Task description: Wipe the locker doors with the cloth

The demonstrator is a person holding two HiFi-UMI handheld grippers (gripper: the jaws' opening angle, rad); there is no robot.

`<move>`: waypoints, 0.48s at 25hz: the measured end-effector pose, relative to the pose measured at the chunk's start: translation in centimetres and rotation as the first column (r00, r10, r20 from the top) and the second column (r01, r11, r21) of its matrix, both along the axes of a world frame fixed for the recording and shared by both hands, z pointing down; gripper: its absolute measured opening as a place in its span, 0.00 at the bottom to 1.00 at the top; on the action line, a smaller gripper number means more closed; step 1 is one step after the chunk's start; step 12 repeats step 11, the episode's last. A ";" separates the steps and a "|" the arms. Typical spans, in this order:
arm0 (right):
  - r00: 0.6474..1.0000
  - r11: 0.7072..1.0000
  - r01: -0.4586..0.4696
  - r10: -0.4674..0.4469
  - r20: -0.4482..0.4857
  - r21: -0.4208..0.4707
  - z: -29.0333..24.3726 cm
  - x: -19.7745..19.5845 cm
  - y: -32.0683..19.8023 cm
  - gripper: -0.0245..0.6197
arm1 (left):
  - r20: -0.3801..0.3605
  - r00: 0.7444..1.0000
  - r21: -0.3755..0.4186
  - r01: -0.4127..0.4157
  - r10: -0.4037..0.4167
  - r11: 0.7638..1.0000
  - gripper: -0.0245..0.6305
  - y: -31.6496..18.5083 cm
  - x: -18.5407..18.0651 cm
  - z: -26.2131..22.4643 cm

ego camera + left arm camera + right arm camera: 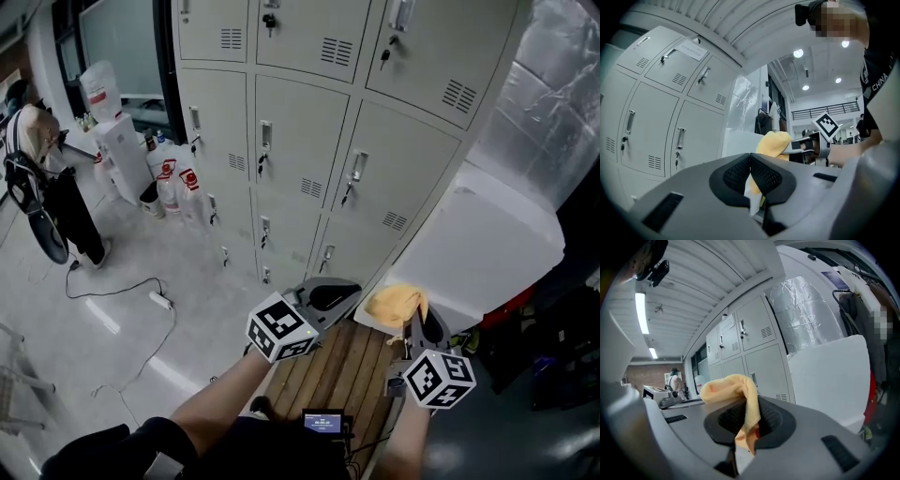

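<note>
Before the grey locker doors (302, 141), crumpled yellow cloth (726, 383) pinched in right gripper (747, 418), left gripper (750, 172) closed, empty.

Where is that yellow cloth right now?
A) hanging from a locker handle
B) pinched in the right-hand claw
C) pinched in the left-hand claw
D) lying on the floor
B: the right gripper view shows the cloth clamped in the right claw, while the left claw is shut with nothing in it.

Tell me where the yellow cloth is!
The yellow cloth is clamped in the jaws of the right gripper, at the head view's lower right, beside the white block.
</note>
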State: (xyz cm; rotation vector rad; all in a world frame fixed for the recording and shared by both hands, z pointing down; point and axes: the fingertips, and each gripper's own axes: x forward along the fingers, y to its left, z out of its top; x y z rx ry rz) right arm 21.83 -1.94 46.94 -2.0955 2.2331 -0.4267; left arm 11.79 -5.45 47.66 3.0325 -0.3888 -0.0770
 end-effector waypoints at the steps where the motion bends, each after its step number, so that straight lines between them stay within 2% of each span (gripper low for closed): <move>1: 1.000 1.000 0.005 -0.005 -0.003 -0.001 0.0 0.2 0.0 0.14 | 0.008 1.000 0.005 0.007 -0.007 1.000 0.07 0.0 0.2 0.1; 5: 0.999 1.000 0.029 -0.029 -0.032 -0.010 -0.1 0.7 0.0 0.14 | 0.056 0.998 0.031 0.038 -0.040 0.999 0.07 -0.4 0.9 0.4; 12: 0.997 0.998 0.060 -0.061 -0.039 -0.008 -0.7 1.0 -0.2 0.14 | 0.076 0.997 0.055 0.028 -0.032 0.998 0.07 0.5 2.1 0.2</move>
